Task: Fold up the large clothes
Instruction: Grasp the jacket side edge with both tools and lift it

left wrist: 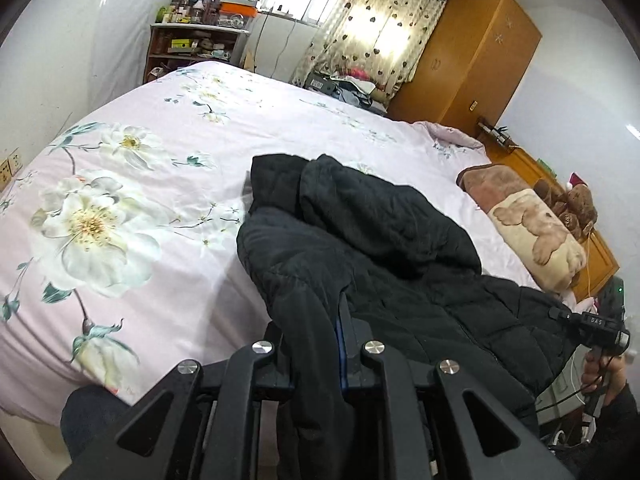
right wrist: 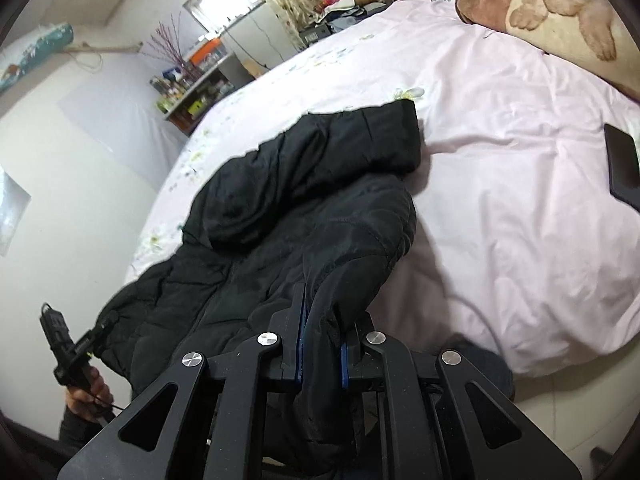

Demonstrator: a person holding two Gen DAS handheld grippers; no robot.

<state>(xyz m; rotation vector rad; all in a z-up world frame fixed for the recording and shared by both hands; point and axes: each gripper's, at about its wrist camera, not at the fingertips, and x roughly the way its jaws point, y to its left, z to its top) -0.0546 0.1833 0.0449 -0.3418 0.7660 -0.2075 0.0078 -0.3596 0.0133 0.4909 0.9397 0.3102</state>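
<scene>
Black padded jacket (left wrist: 380,248) is what we hold, draped over the near edge of the bed (left wrist: 168,184) with its lower part pulled up toward us and its far end, folded over itself, lying on the pink floral cover. We have the left gripper (left wrist: 316,344) clamped on a fold of the jacket's cloth, which bunches between the blue-lined fingers and hangs down past them. Our right gripper (right wrist: 322,344) is likewise closed tight on another fold of the same jacket, the fabric squeezed between its fingers. Each view shows the other tool off to the side, gripped in a hand (right wrist: 86,392). Beyond the jacket, a plush blanket with a bear print (left wrist: 532,232) lies near the head of the bed, and a dark phone (right wrist: 622,164) rests flat on the cover. Farther back we see a cluttered shelf (left wrist: 192,44), a heart-patterned curtain (left wrist: 380,28) and a wooden wardrobe (left wrist: 468,56).
</scene>
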